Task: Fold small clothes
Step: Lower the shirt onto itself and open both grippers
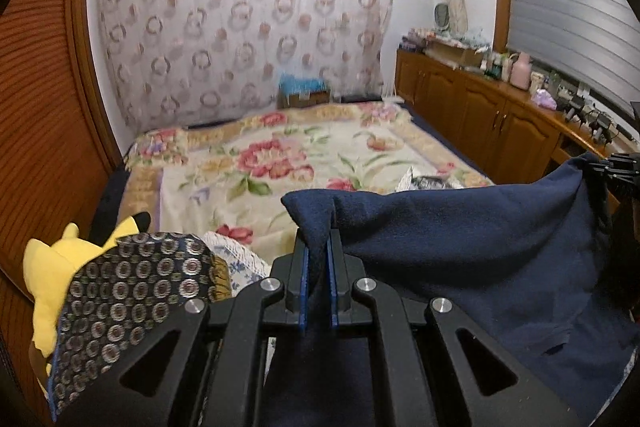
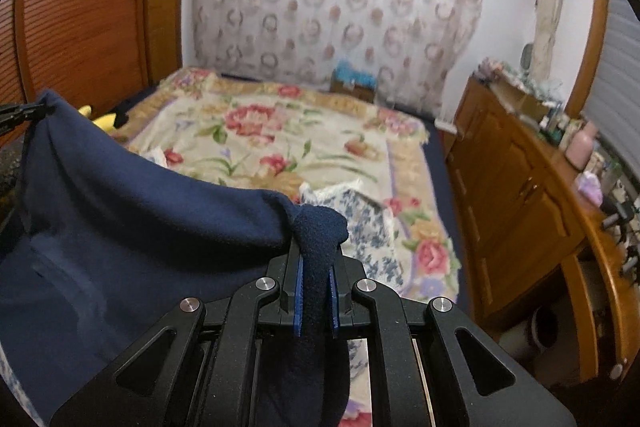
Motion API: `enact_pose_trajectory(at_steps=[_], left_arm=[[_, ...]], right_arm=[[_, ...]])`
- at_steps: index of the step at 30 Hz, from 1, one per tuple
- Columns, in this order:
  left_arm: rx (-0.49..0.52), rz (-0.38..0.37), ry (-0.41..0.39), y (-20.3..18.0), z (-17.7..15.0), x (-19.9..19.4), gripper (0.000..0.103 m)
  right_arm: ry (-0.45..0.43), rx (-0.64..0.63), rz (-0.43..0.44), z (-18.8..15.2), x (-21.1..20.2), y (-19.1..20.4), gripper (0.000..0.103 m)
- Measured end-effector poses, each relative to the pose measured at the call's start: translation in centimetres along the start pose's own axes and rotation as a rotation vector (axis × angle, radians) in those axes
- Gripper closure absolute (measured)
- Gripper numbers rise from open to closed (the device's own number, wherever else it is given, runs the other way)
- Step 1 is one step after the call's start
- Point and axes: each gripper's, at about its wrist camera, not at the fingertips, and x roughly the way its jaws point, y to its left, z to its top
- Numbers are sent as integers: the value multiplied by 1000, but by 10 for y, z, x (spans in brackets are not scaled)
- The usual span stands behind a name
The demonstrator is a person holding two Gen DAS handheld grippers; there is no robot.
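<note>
Aloft, navy garment [image 1: 460, 239] stretched sideways, left gripper [image 1: 318, 267], right gripper [image 2: 316, 267], jaws pinching corners.

Both cams sit right behind their own claw, looking forward over the bed [image 1: 280, 163] toward the far patterned curtain [image 1: 240, 27]. The left one hangs at the near-left, so close the left claw [image 1: 318, 259] fills its bottom edge; the right one looks from the near-right past the right claw [image 2: 316, 275]. They share the bed, curtain, right-side cabinets [image 2: 512, 195] and the navy cloth [image 1: 460, 247] stretched between them.
</note>
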Motion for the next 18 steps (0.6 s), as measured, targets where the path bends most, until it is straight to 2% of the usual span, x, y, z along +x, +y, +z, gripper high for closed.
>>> enact_pose_trajectory(at_steps=[6,12,18], left_arm=[[-12,-22,113,-4,-3,36,96],[-33,-49,179,-4,-9,43,91],[-32,-119,205,-13,-25,25,59]], right_arm=[[80,41,55,-5,43,-12,95],[105,42,58,-4,62,-10,95],[93,66,37,-4,60,-11,78]])
